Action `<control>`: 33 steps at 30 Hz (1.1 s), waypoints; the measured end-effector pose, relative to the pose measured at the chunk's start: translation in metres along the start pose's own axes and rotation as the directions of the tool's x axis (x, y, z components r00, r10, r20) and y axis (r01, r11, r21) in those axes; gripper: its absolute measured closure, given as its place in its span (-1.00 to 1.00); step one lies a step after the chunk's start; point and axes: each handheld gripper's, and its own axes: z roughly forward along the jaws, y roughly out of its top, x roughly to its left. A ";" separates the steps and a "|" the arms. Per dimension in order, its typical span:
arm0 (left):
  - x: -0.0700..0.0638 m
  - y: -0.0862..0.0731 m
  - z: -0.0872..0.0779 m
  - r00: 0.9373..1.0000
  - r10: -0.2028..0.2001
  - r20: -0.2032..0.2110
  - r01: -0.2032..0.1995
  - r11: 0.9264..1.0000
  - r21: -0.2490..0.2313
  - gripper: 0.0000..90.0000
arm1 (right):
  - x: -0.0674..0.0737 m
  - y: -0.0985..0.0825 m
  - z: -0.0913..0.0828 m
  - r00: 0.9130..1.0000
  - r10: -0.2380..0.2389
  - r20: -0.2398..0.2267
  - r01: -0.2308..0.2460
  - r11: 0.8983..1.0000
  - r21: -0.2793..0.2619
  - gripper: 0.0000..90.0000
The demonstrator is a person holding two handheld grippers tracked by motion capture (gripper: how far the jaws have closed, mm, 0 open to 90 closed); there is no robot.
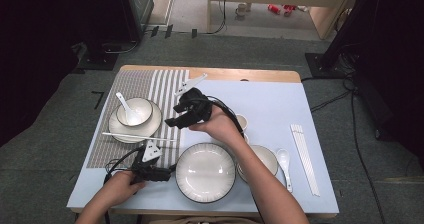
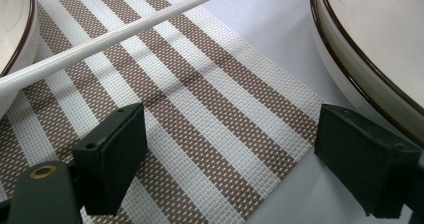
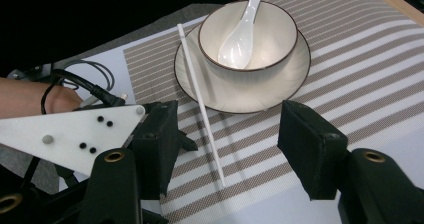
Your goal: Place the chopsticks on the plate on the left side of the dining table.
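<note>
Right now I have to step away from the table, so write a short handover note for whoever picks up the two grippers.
Left gripper: open, empty, low over the striped placemat beside the large plate.
Right gripper: open, empty, above the mat.
Done: bowl with spoon sits on its saucer; one white chopstick lies across the saucer rim onto the mat.
Left, probably: a second bowl, spoon and chopsticks wait on the right.

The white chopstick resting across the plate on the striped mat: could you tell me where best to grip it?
Probably at the free end of the chopstick, which lies on the mat beyond the plate. Come from above, jaws across its thin shaft; the right gripper is open just in front.
</note>
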 end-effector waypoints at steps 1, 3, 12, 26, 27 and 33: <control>0.000 0.000 0.000 1.000 0.000 0.000 0.000 1.000 0.000 -0.70 | 0.000 -0.001 -0.002 1.000 0.003 0.002 -0.003 1.000 0.002 -0.08; 0.000 0.000 0.000 1.000 -0.001 0.000 0.001 1.000 0.000 -0.69 | 0.000 -0.003 -0.005 1.000 0.001 0.008 -0.001 1.000 0.001 -0.08; 0.000 0.000 0.000 1.000 0.001 -0.002 -0.001 1.000 -0.002 -0.70 | -0.005 -0.016 -0.018 1.000 0.017 0.024 -0.016 1.000 -0.013 -0.05; -0.001 0.000 0.001 1.000 -0.001 -0.002 0.001 1.000 -0.004 -0.70 | -0.018 -0.040 -0.038 0.997 0.049 0.059 -0.048 0.999 -0.023 -0.03; -0.001 0.000 0.001 1.000 -0.002 -0.002 0.002 1.000 -0.005 -0.70 | -0.019 -0.041 -0.039 0.997 0.053 0.060 -0.051 0.998 -0.024 -0.03; -0.001 0.000 0.001 1.000 -0.002 -0.003 0.002 1.000 -0.005 -0.70 | -0.023 -0.051 -0.047 0.995 0.064 0.074 -0.062 0.998 -0.029 -0.03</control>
